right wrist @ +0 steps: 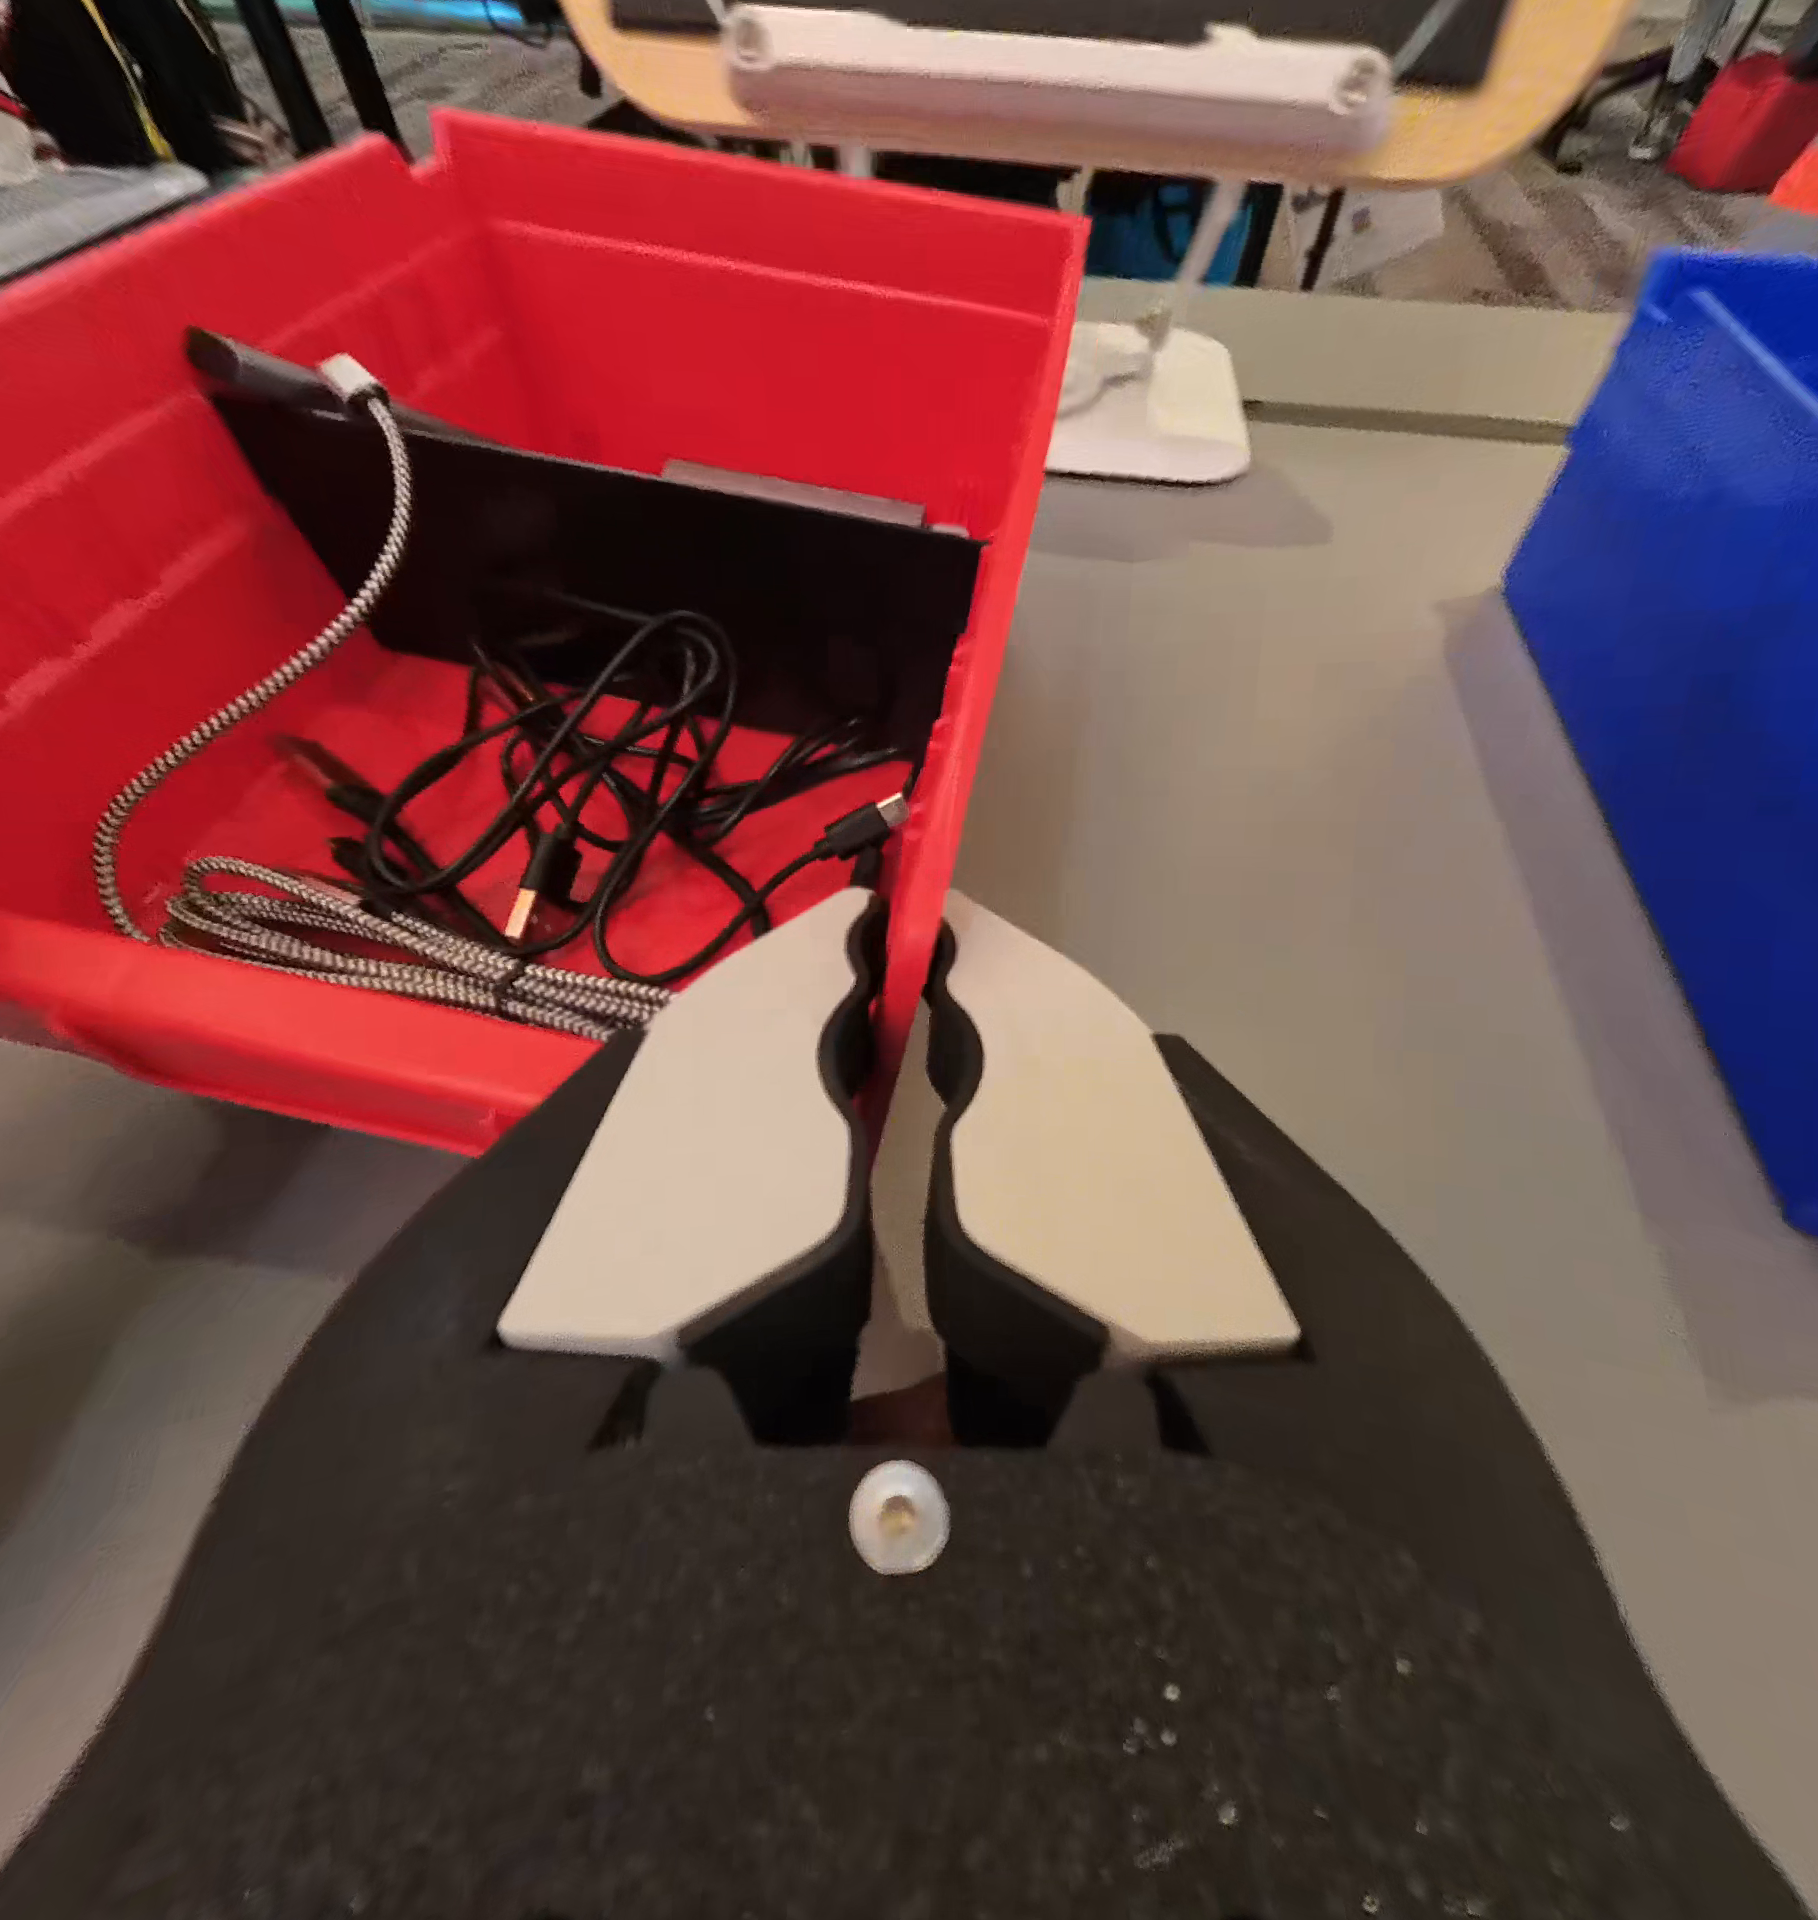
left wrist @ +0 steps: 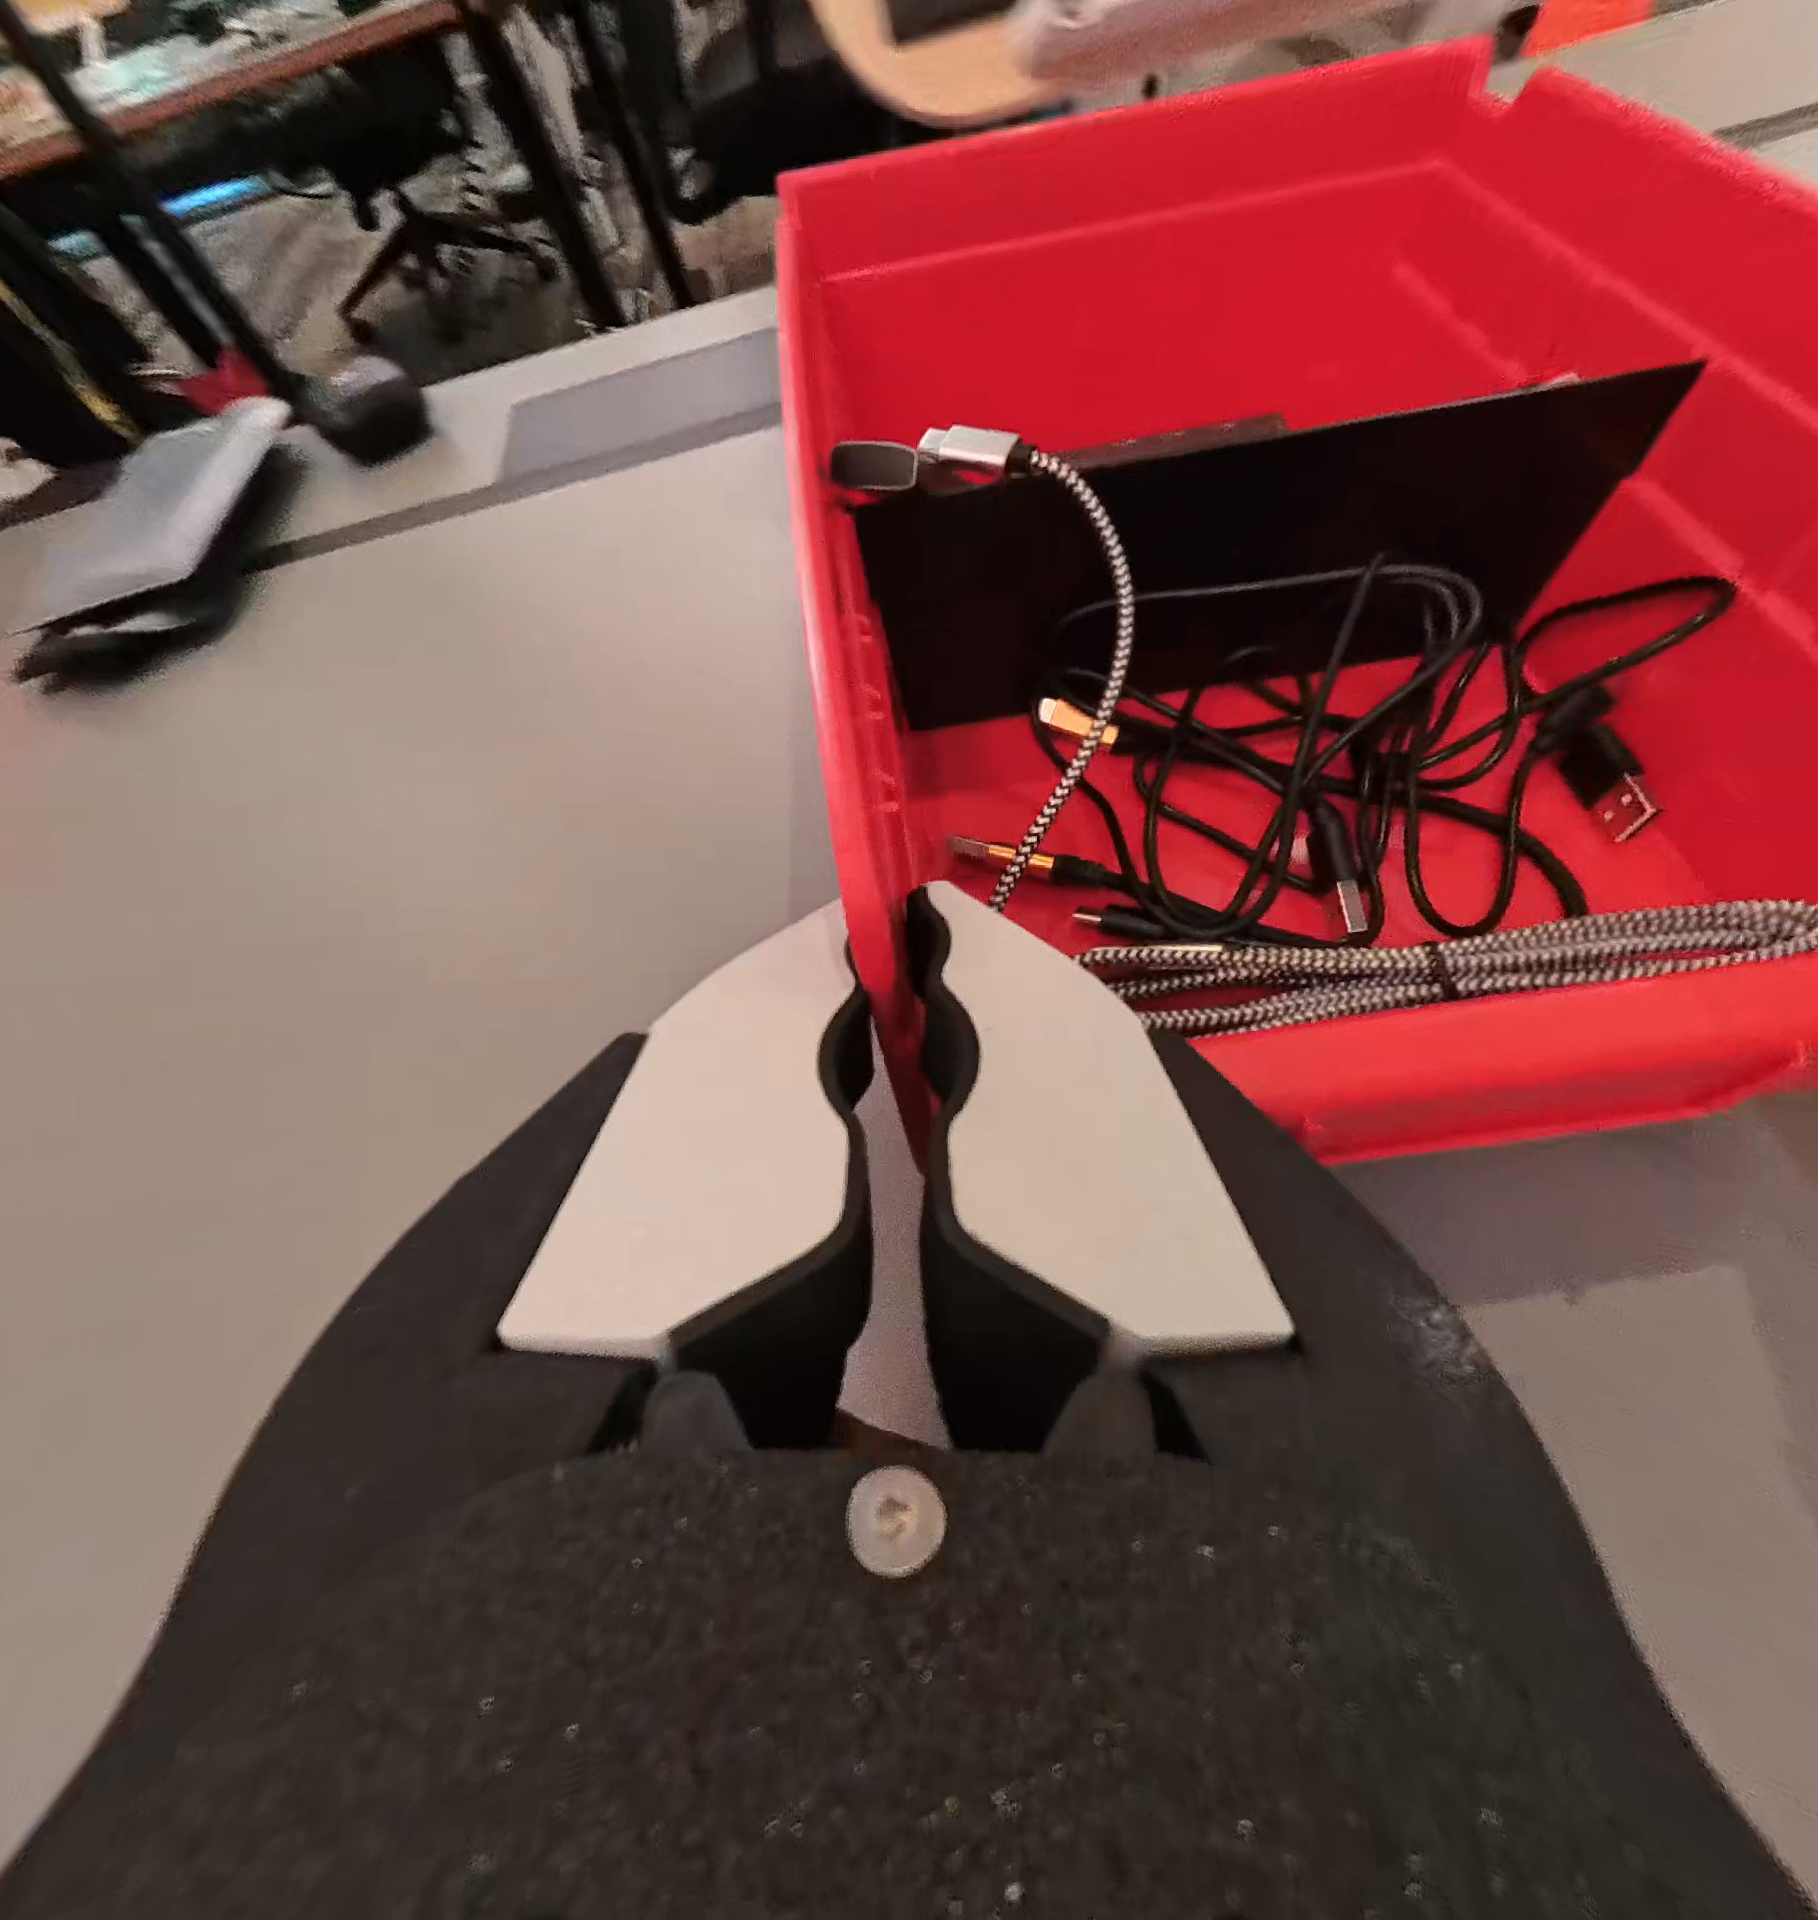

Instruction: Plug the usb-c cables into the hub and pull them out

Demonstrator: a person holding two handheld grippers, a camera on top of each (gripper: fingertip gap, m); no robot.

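Each gripper, left and right, has pale grey fingers with wavy black pads, a speckled black body and one pale screw at lower centre.

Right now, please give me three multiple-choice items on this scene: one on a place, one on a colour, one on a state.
1. Where do the thin black cables lie?
A) on the table
B) inside the red bin, in front of the black panel
C) hanging over the bin's rim

2. What colour is the second bin?
A) green
B) blue
C) yellow

3. The left gripper is:
A) wide open above the table
B) holding a cable
C) closed on the red bin's side wall

Answers: B, the tangle rests on the bin's red floor; B, it shows blue in the right wrist view; C, its jaws pinch the wall.
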